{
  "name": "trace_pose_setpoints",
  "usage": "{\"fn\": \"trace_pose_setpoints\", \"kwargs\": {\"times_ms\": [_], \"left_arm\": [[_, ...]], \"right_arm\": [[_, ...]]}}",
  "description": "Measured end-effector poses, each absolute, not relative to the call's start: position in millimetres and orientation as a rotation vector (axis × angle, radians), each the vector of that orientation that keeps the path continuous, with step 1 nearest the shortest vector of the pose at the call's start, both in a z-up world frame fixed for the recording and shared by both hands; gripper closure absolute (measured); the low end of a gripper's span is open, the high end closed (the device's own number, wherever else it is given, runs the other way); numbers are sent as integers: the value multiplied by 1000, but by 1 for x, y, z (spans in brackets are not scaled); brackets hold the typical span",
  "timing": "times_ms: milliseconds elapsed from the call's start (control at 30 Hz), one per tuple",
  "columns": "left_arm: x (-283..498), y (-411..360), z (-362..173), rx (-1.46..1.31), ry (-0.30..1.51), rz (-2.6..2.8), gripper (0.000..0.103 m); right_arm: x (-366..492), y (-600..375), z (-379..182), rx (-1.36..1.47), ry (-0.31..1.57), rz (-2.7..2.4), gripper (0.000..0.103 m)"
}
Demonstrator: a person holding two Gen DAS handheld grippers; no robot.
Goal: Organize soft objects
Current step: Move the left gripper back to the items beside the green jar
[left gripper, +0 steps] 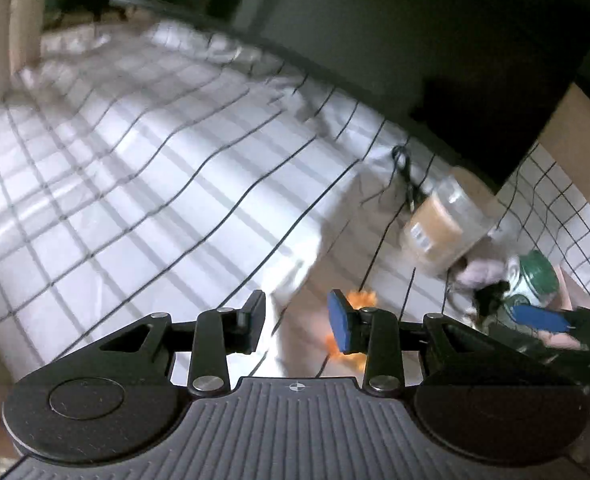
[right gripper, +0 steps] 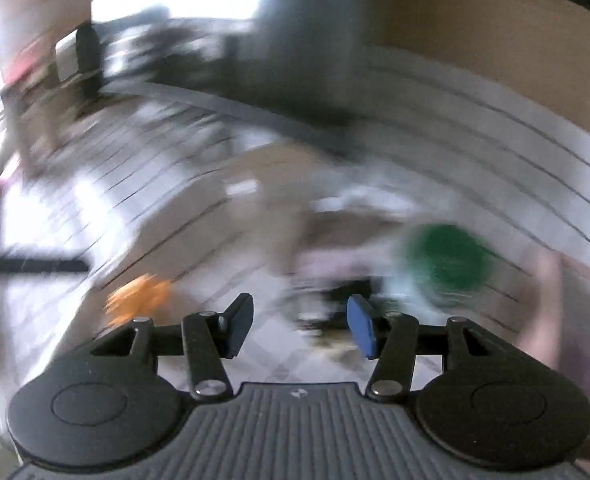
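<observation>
White bedding [left gripper: 135, 184] with a thin black grid pattern covers most of the left wrist view, its cloth creased toward the far edge, where a dark wall and a black panel rise behind it. Right of centre lies a tan, cylinder-shaped package [left gripper: 439, 232] wrapped in clear glossy film; its small white label is too blurred to read. A black cord [left gripper: 405, 172] curls just beyond it. Near the package, at the right, sits a cluster of soft objects: a pale pink plush piece [left gripper: 481, 272], a round green and white item [left gripper: 535, 280] and something small and black, shapes unclear. A fuzzy orange object [left gripper: 359, 300] lies on the bedding, partly hidden behind the right finger of the left gripper [left gripper: 299, 326], whose blue-padded jaws stand apart with nothing between them. The right gripper [right gripper: 299, 330] likewise shows its jaws apart and empty; its view is heavily smeared, so only the orange patch [right gripper: 139, 296] at near left and the green disc [right gripper: 447, 264] at right can be made out.
</observation>
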State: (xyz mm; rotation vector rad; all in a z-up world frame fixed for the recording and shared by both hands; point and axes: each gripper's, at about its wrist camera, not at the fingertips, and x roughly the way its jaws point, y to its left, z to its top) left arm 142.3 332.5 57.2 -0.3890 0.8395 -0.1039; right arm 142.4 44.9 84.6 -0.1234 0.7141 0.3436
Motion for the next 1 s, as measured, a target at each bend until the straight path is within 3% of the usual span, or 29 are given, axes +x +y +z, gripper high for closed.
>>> {"fn": "trace_pose_setpoints", "kwargs": {"times_ms": [133, 367, 767, 1000], "left_arm": [[136, 338, 50, -461, 902, -206, 66], [154, 310, 72, -344, 835, -407, 66], [202, 143, 66, 65, 823, -655, 64], [235, 141, 41, -211, 991, -465, 66]], "right_arm": [[138, 92, 72, -244, 720, 475, 51], [148, 105, 57, -247, 785, 460, 51], [104, 19, 52, -156, 844, 174, 51], [81, -33, 41, -24, 880, 89, 51]]}}
